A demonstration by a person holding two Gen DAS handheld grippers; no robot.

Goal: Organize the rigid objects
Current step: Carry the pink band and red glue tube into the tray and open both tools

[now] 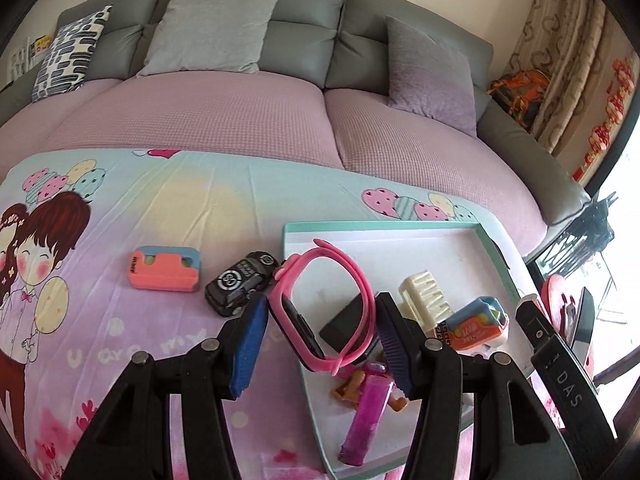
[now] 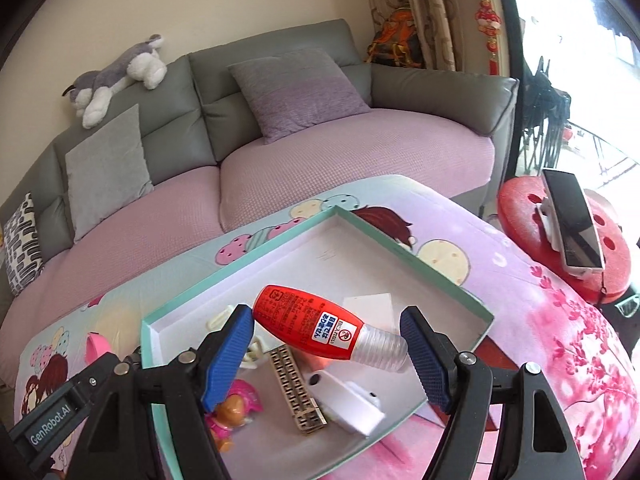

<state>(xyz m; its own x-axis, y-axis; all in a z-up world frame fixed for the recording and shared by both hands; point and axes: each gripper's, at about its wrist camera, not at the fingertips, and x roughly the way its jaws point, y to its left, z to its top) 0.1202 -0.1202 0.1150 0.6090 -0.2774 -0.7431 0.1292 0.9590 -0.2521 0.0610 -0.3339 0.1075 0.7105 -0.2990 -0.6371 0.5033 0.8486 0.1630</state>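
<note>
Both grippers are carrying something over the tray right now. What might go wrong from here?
1. The right gripper holds the red bottle end to end, one pad on its ribbed clear neck; it may pivot or slip.
2. The left gripper pinches only the pink watch by its looped strap, which may flex or slide free.
3. The tray is already crowded near the grippers; dropped items may knock the white device.

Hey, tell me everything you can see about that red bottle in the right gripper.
The red bottle is a small rounded plastic one, its body wrapped in a red label with white print and a white-and-blue panel near the neck. Its clear ribbed cap points lower right. It lies tilted between the blue fingers of the right gripper, held above the teal-rimmed tray, touching nothing else.
</note>
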